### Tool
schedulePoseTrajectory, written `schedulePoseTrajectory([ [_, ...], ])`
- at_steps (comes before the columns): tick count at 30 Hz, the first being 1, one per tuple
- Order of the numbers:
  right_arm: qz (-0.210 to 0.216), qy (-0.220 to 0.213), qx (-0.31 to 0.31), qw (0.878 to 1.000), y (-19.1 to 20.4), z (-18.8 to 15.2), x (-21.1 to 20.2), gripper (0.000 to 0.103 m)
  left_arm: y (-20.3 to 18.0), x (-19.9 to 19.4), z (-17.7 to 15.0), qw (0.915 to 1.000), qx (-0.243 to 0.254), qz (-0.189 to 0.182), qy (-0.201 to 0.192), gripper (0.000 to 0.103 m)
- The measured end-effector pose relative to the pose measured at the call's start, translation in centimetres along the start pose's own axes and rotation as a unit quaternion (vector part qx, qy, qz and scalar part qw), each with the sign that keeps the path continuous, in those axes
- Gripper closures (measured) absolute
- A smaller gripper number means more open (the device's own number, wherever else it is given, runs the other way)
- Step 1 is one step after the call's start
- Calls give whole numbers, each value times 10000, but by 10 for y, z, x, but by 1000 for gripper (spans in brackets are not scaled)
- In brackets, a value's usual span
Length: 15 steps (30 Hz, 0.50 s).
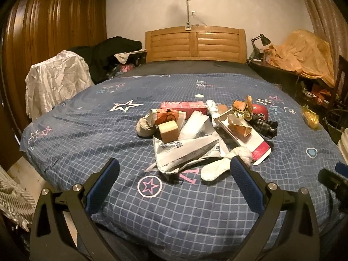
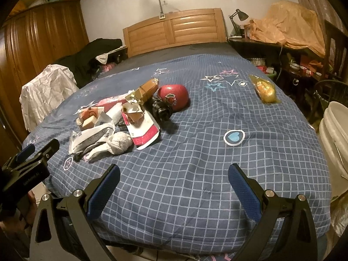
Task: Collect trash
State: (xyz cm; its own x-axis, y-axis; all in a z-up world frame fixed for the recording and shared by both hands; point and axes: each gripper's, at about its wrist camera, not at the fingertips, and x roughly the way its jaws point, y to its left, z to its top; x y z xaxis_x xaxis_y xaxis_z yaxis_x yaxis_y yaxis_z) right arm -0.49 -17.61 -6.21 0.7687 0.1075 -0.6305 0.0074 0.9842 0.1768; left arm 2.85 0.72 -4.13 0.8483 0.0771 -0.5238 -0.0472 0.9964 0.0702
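Print on the crumpled white plastic mailer bag (image 1: 184,150) too small to read. Flat red-and-white carton (image 1: 245,139) partly covered by a torn brown paper box (image 1: 239,126). Long pink cardboard box (image 1: 183,106) half hidden behind the heap. Dark plaid cloth bundle (image 2: 161,108) overlaps the base of the round red foil bag (image 2: 174,96). White plastic bucket (image 2: 335,134) cut off at the right edge. Small white disc (image 1: 199,96) on the blue checked quilt (image 1: 152,206): unidentifiable.

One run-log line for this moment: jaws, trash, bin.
left gripper: jaws open, empty | right gripper: jaws open, empty | trash pile: untouched on bed | white bin: right of bed
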Motion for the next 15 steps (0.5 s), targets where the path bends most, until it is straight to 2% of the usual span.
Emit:
schedulePoseTrajectory([
  [4,67,75,-58,9999,3,1,7,4,16,6,-7,9999,61,-116,71,5],
  [8,60,172,-56,9998,4,2,17,4,17,12,-9,9961,408,-763,195,6],
  [12,4,209,-16,9998,2,0,21,4,1,19,-4,9876,751,-1366,177,19],
  [15,-81,201,107,9997,-7,0,22,4,-20,31,-1,9775,936,-1857,357,29],
])
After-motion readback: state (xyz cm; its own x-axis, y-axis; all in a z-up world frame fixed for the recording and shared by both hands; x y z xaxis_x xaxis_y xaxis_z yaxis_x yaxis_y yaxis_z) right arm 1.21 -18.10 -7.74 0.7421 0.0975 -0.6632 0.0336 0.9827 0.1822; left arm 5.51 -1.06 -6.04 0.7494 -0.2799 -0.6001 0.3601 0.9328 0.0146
